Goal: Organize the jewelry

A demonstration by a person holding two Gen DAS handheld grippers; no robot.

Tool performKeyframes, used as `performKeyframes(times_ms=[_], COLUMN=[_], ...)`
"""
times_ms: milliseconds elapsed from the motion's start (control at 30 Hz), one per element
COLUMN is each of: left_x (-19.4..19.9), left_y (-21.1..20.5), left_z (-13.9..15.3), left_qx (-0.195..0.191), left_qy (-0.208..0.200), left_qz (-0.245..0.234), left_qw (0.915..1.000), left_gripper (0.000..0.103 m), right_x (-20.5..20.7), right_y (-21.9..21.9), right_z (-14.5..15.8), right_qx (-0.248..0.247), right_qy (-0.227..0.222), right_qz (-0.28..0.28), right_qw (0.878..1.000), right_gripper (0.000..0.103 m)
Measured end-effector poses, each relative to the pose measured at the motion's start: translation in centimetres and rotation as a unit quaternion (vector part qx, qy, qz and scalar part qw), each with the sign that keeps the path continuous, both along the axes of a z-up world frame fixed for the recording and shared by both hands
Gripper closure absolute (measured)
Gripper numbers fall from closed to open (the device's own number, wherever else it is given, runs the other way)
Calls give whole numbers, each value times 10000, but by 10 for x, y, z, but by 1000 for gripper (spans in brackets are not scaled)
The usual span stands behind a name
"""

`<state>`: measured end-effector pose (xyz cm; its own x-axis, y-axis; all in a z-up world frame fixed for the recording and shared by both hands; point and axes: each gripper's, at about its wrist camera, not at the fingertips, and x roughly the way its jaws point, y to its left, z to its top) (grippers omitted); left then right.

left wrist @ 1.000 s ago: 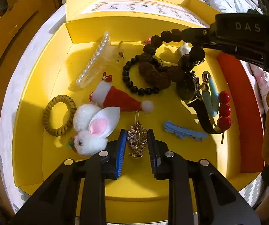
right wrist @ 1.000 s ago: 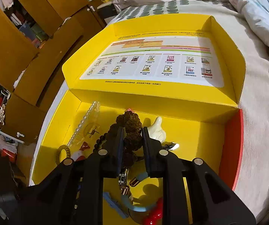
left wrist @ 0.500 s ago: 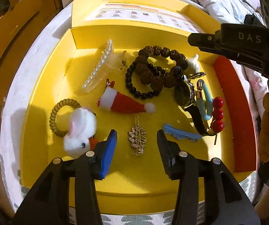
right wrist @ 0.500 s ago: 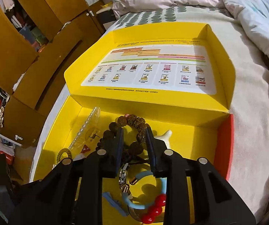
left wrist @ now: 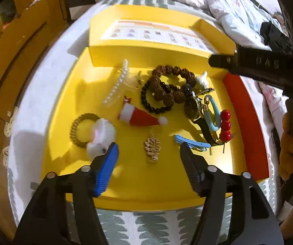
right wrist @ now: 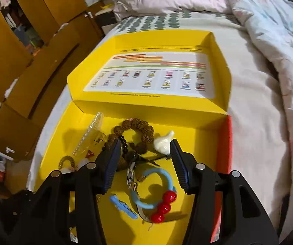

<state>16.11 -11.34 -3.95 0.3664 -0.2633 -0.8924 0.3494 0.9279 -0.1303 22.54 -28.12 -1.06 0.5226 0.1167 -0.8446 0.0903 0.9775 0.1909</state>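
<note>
Bare box floor (left wrist: 138, 175) beyond brooch (left wrist: 152, 147)

1. One open yellow cardboard box (left wrist: 64, 110) with a red side wall.
2. Two beaded bracelets: one of rough brown seed beads (left wrist: 173, 70), one of small glossy black beads (left wrist: 156, 108).
3. One red-and-white Santa hat clip (left wrist: 141, 116).
4. One white fluffy rabbit clip (left wrist: 101, 136).
5. One gold filigree pendant (left wrist: 152, 146).
6. One brown coiled hair tie (left wrist: 78, 127).
7. Three red round beads (left wrist: 225, 125) in a row.
8. One light-blue flat hair clip (left wrist: 191, 143).

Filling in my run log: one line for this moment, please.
left gripper: jaws opening, empty | right gripper: jaws opening, empty | gold brooch, brown bead bracelet: in yellow box
</note>
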Motion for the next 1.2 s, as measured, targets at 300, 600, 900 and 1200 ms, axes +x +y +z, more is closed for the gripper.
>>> performKeyframes(times_ms=[300,600,900,1200], left_x=[-21,-52,-80,-89], left_y=[26,49,54,61], left_z=[20,37,28,27], left_qx=[49,-77,199,91], left_qy=[-703,-1330,-1726,-1677], left_qz=[106,412,361,348], left_qw=[9975,9902,9841,9852], left_gripper=[22,13,13,10], right_x=[-45,-112,-156,-173], right_y=[18,39,54,55], right_z=[13,10,4,6], right_qx=[-655,-391,-250,-492], right_qy=[82,-241,-594,-794], right_qz=[0,-303,-638,-698], right_qw=[9978,9985,9959,9932], right_gripper=[26,24,24,20])
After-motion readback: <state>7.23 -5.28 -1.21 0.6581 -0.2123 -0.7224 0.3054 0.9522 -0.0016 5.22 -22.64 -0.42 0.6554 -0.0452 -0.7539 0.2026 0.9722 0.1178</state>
